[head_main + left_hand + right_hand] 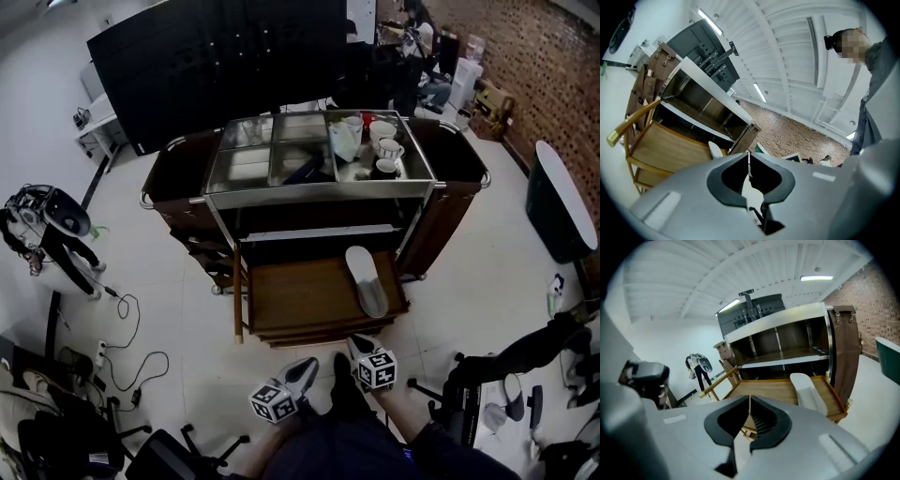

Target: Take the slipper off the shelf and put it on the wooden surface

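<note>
A white slipper (367,279) lies sole-down on the right half of the low wooden surface (291,300) in front of the metal shelf cart (319,187). Both grippers hang near the person's body, short of the wooden surface's front edge. My left gripper (306,367) is shut, tips together, with nothing held. My right gripper (359,345) is shut and empty too. In the left gripper view the slipper (715,150) peeks over my closed left gripper (748,157). The right gripper view shows the slipper (811,392) on the wood (764,387), beyond my right gripper (750,401).
The cart's top tray holds cups (386,150) and a jug (343,141). A black cabinet (216,56) stands behind it. Cables (122,347) and office chairs (56,412) crowd the floor at left. Another chair (497,375) sits at right, by a brick wall (525,56).
</note>
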Available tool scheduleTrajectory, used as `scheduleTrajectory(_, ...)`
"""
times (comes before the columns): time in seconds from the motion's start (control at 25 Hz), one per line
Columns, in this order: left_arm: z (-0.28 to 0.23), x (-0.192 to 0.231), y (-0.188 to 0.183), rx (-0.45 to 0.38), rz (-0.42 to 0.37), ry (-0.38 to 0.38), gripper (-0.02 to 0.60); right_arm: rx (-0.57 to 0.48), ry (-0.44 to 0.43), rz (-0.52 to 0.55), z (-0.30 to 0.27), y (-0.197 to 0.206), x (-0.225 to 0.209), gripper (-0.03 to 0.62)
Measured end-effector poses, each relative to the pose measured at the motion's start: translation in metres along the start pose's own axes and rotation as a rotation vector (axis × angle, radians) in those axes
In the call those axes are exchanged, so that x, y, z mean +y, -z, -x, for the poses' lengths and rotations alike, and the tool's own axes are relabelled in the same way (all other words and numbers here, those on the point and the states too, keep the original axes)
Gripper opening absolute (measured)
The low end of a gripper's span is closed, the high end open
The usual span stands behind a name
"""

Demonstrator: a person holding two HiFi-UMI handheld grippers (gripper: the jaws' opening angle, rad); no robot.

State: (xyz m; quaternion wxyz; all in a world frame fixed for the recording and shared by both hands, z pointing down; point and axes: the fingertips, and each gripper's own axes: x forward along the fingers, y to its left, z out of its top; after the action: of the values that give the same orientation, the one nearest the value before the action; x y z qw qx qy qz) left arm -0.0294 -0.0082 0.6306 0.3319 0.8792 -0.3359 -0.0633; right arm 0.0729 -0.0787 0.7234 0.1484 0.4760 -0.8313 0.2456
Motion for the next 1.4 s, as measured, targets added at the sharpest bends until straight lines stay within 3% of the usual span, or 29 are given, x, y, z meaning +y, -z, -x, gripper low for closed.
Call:
scheduleTrajectory(0.2,0.032,-0.025,0.044,0.041,0.044,0.027,0.02,-0.055,-0.018,-0.013,0.064,0.017,0.066,0.002)
scheduleTrajectory(0.48,0.042,-0.053,0.067,0.051,0.075,0.063,0.02,-0.015,0.005,-0.039,0.113,0.056,0.1,0.0)
scheduleTrajectory(0.76,0.025,-0.07,0.073,0.044,0.084,0.081,0.018,-0.048,0.017,-0.03,0.139,0.045,0.084,0.0)
scheduleTrajectory(1.12,-0.013,-0.103,0.075,0.075,0.022,0.112,0.018,-0.097,0.02,0.016,0.161,0.025,0.046,0.0)
scheduleTrajectory(1.4,-0.032,-0.121,0.106,0.084,0.021,0.129,0.018,-0.108,-0.015,0.02,0.164,0.034,0.025,0.0)
